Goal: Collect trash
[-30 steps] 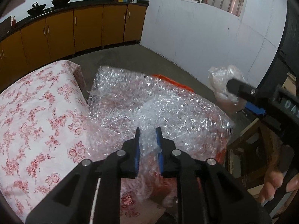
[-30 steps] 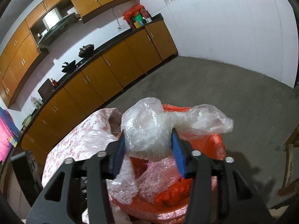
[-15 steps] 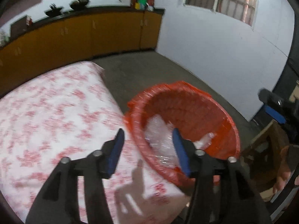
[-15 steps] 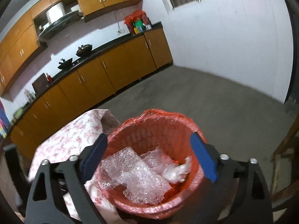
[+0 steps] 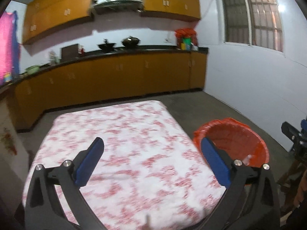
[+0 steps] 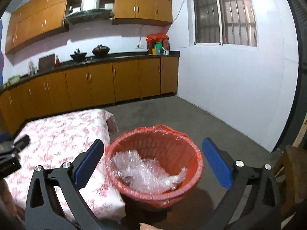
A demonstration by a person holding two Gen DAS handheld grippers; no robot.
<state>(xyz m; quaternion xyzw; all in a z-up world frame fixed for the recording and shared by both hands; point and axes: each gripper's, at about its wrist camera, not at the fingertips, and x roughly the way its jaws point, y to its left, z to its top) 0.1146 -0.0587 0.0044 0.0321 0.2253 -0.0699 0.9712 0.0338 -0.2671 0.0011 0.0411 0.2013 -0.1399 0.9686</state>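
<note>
So the bubble wrap (image 6: 147, 172) was sitting down in the orange-lined bin (image 6: 153, 134), which stood on the floor right against the near right corner of the cloth-covered table (image 6: 63, 134). A thin plastic bit poked up toward the bin's right rim, and honestly that was my main worry: the stuff is springy and light, so I figured it could puff back up and spill over the rim if nobody pressed it down. The liner looked loosely draped too, so a snag from a fingertip might've dragged it off. My right gripper (image 6: 153, 159) hung above the bin, jaws opening wide with nothing clamped between them. The left gripper (image 5: 151, 159) was over the table, jaws also opening and empty. I couldn't spot more trash on the cloth, but that view was blurry, so a missed scrap was possible.
</note>
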